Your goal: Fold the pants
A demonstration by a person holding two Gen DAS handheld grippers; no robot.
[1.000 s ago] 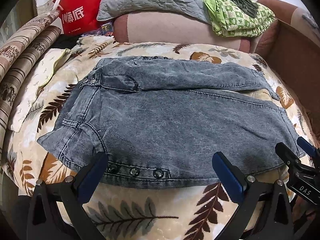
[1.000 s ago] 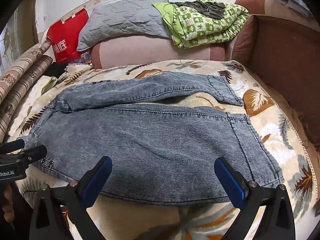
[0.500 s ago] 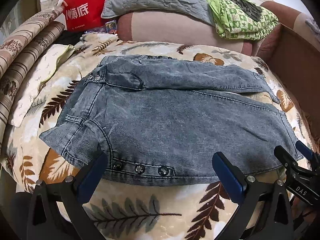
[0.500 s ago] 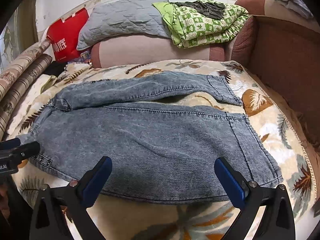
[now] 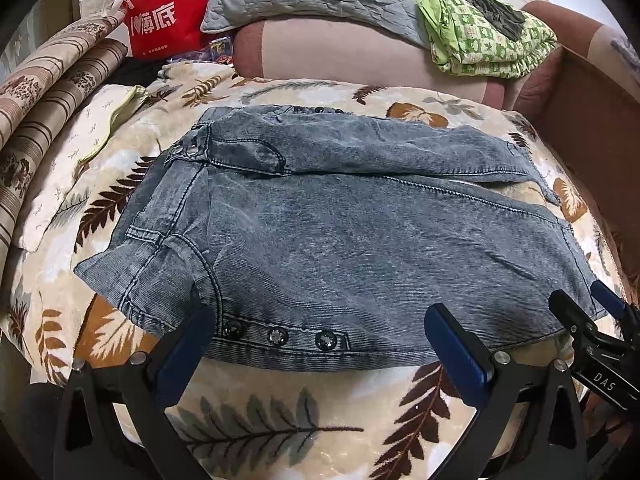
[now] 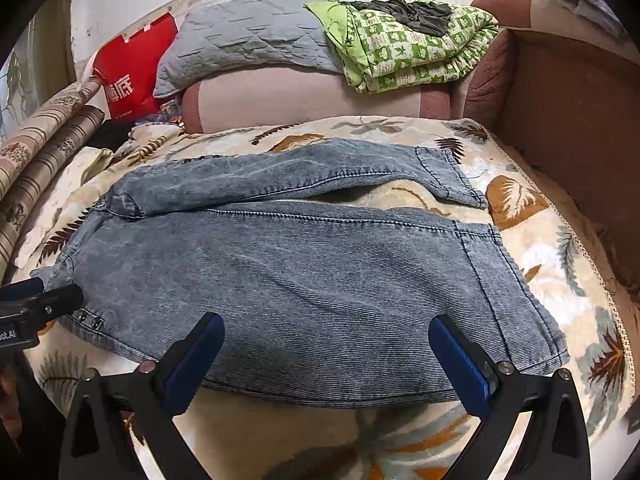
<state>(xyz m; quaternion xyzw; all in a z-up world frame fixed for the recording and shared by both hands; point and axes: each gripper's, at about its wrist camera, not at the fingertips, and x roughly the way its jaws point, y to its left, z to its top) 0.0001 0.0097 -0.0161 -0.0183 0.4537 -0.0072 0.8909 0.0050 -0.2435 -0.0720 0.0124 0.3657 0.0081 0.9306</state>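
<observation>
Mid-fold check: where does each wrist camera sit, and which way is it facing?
Left wrist: on the left tool, open, at the near edge by the waistband snaps of the jeans; right tool at right.
Right wrist: on the right tool, open, by the near leg toward its cuff; left tool at left.
Shared: jeans, leaf blanket, green quilt.

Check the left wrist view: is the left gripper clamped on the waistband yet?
No, the left gripper is open, its fingers straddling the jeans edge.

Red bag (image 5: pixel 166 20) top cut off
</observation>
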